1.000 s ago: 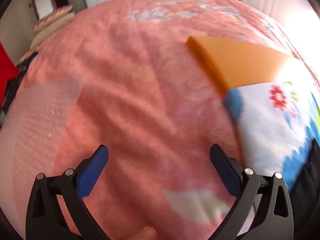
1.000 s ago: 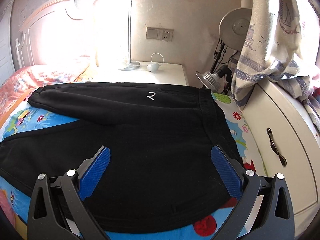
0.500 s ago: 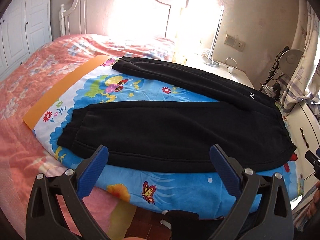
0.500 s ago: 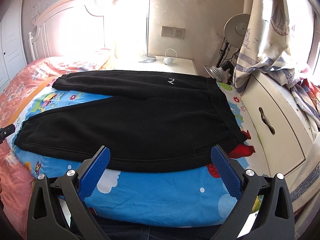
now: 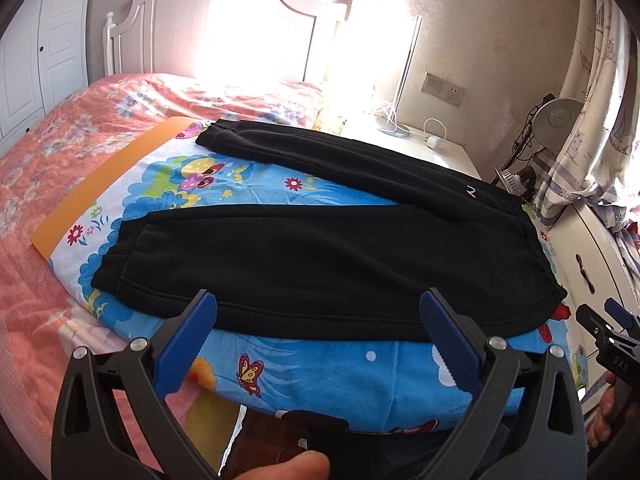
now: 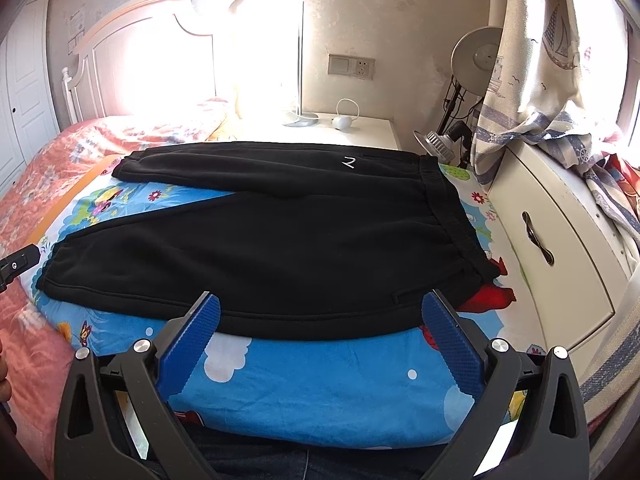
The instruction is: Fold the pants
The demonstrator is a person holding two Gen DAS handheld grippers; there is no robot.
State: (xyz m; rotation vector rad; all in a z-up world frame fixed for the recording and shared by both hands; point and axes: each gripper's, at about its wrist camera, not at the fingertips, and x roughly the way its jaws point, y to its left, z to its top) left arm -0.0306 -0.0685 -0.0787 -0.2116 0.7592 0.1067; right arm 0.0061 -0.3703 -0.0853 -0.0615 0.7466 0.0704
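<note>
The black pants (image 5: 320, 256) are laid out flat on a cartoon-print blue sheet (image 5: 320, 364) spread over the pink bedspread (image 5: 60, 152), legs fanned toward 10 o'clock, waistband (image 6: 452, 216) toward 3 o'clock by the white cabinet (image 6: 560, 248). A small white logo (image 6: 349, 163) can be seen on the far leg. The left gripper (image 5: 318, 336) is held wide open, nothing pinched, hovering just off the near hem around 6 o'clock. The right gripper (image 6: 320, 336) is spread apart too, empty, parked over the sheet edge just short of the pants. A desk lamp (image 6: 476, 56) is spotted at 1 o'clock.
</note>
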